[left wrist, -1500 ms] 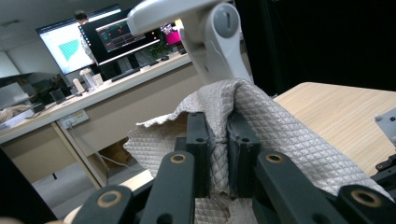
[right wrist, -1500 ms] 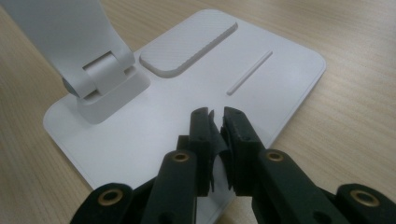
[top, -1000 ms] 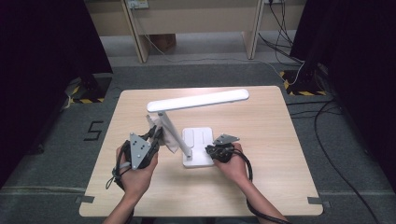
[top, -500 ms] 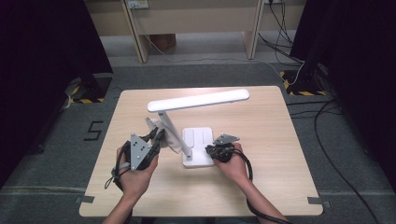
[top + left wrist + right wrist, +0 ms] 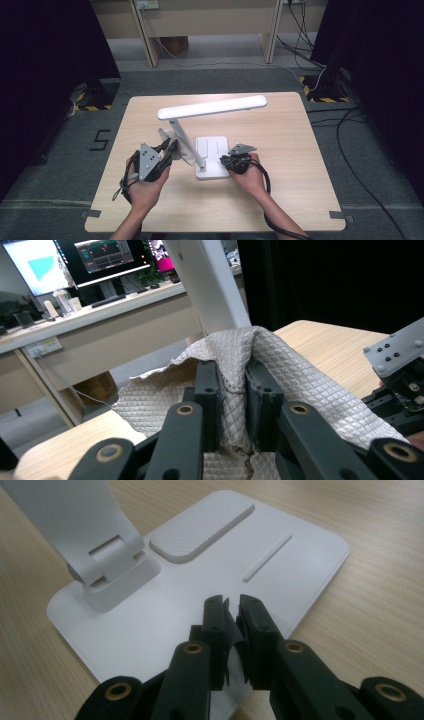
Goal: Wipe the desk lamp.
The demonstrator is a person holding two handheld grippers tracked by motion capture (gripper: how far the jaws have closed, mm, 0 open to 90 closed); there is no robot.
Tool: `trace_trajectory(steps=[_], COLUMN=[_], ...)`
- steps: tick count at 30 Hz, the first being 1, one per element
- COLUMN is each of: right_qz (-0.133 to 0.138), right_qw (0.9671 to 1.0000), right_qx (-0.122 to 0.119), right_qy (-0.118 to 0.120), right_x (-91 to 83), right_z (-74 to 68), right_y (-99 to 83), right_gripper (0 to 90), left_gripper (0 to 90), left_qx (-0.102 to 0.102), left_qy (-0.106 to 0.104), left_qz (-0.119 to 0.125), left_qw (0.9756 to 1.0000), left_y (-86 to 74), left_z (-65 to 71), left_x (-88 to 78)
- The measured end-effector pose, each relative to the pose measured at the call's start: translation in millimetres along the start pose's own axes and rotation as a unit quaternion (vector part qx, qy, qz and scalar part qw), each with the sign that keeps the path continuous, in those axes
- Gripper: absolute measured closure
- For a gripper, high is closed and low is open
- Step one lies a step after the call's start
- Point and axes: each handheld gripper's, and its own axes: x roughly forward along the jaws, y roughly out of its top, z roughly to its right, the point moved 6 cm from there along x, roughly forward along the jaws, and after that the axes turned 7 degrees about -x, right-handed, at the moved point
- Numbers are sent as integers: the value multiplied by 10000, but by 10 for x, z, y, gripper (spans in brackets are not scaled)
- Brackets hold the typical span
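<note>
Left claw (image 5: 231, 390) clamped on a fold of quilted cloth (image 5: 300, 385), cloth pressed against lamp post (image 5: 210, 285). Right claw (image 5: 231, 611) nearly together, pinching the near edge of the lamp base (image 5: 200, 580). Lamp head (image 5: 212, 107) runs left-right across desk (image 5: 300, 150), mid-desk.

Wooden table (image 5: 300, 150) — white lamp (image 5: 212, 162) on it.

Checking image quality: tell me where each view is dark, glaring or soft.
High view: dark at both sides, table evenly lit. Left gripper view: black upper right, monitors glow, cloth sharp. Right gripper view: even light, lamp base sharp, near jaws slightly soft.
</note>
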Motion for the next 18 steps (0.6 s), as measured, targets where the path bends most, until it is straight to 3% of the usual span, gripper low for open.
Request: trace_trajectory(steps=[18], right_qz=[11], right_qw=[10000], right_qx=[-1], right_qy=[-9], right_x=[0], right_z=[10], right_y=[-2], right_gripper=[825], left_gripper=[749], left_qx=[-86], left_qy=[-114], left_qz=[-74], left_qw=[9999], left_y=[-52], left_z=[-19], left_x=[54])
